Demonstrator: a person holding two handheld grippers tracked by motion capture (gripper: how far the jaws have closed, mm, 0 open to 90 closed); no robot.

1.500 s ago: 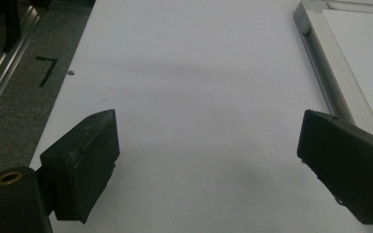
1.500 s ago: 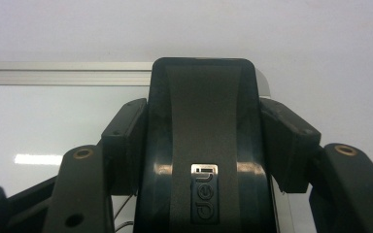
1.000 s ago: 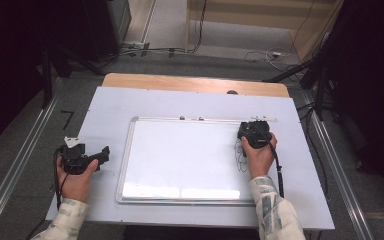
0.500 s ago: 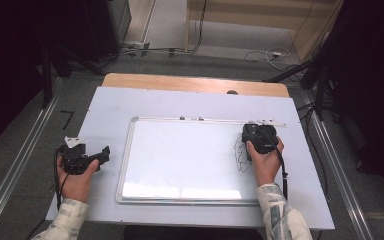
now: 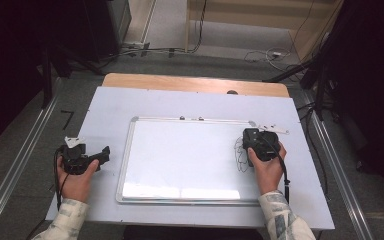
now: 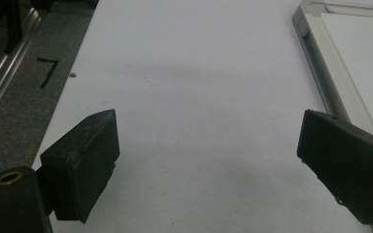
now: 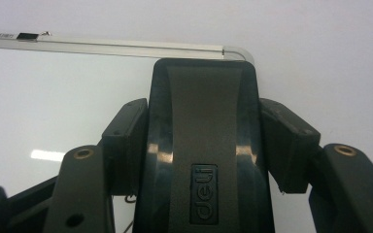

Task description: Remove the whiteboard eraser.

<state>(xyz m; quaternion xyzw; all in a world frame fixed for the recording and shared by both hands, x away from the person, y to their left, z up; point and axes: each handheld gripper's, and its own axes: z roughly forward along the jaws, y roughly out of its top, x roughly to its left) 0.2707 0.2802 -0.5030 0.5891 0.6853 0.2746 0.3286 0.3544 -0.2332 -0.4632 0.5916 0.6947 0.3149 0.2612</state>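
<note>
A white whiteboard [image 5: 180,160] with a metal frame lies flat in the middle of the pale table [image 5: 110,105]. Black scribbles [image 5: 241,156] mark its right part. My right gripper [image 5: 260,142] is over the board's right edge, just right of the scribbles, and is shut on a black whiteboard eraser [image 7: 204,145]. In the right gripper view both pads [image 7: 126,141] press on the eraser's sides, and the board's far right corner [image 7: 235,51] lies just beyond it. My left gripper [image 5: 97,156] rests on the table left of the board, its jaws wide open with nothing between its fingers [image 6: 85,160].
A thin white object [image 5: 273,129] lies on the table beyond the board's far right corner. A wooden strip [image 5: 180,82] runs along the table's far edge with a small dark thing [image 5: 232,92] on it. Metal rails [image 5: 20,160] flank the table; cables cross the floor behind.
My right gripper with the eraser has shifted a little to the right and toward me over the board's right side. The left gripper has stayed still.
</note>
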